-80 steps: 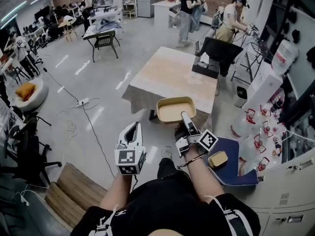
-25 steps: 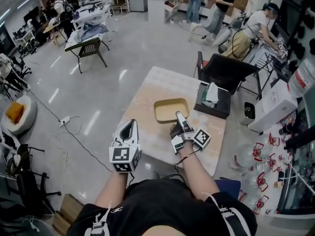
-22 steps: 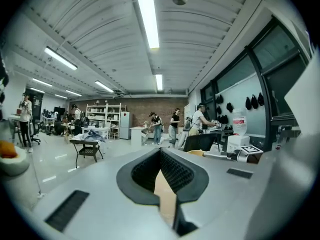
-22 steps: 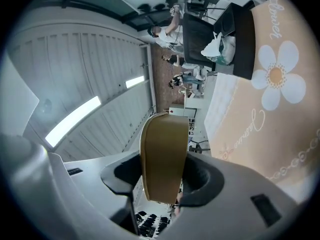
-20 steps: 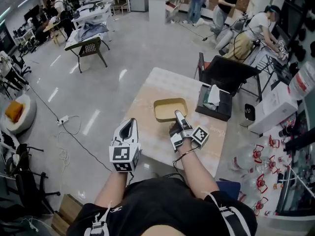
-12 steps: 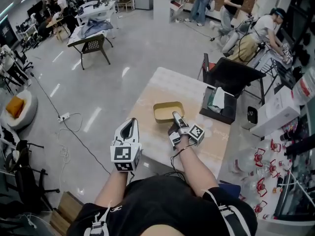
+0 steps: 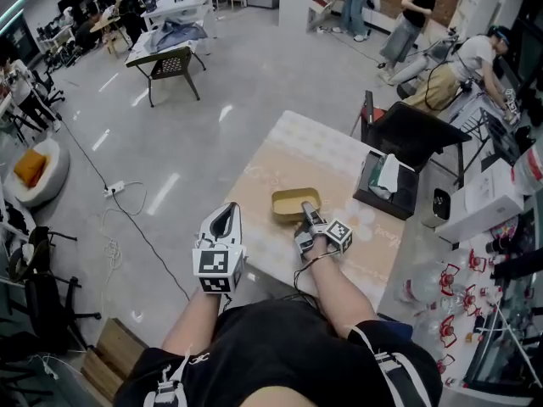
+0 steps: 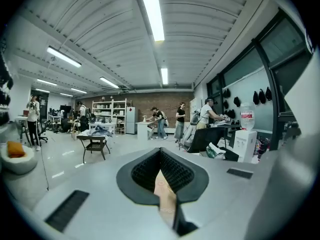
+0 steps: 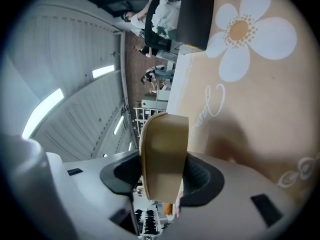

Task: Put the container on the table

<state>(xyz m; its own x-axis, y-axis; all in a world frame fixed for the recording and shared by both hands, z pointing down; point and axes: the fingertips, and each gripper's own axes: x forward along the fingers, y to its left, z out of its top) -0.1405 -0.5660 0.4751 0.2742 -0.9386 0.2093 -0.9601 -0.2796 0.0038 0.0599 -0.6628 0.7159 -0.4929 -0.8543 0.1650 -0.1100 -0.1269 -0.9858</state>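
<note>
The container (image 7: 293,203) is a shallow tan tray, held low over the near part of the flower-print table (image 7: 288,155). My right gripper (image 7: 305,209) is shut on its near wall. In the right gripper view the tan container (image 9: 163,139) fills the gap between the black pads (image 9: 200,176), and its shadow lies on the table (image 9: 260,99) close beside it. I cannot tell whether it touches the tabletop. My left gripper (image 7: 226,211) hangs off the table's near left edge, shut and holding nothing; the left gripper (image 8: 160,151) shows its pads meeting.
A black box (image 7: 386,185) with white cloth in it sits on the table's right edge, with a black chair (image 7: 414,136) behind it. Water bottles (image 7: 441,282) crowd the floor at the right. A cable and power strip (image 7: 114,189) lie on the floor to the left.
My right gripper has sunk toward the tabletop with the container in it. The left gripper has drifted slightly and stays shut. The head view has shifted closer over the table.
</note>
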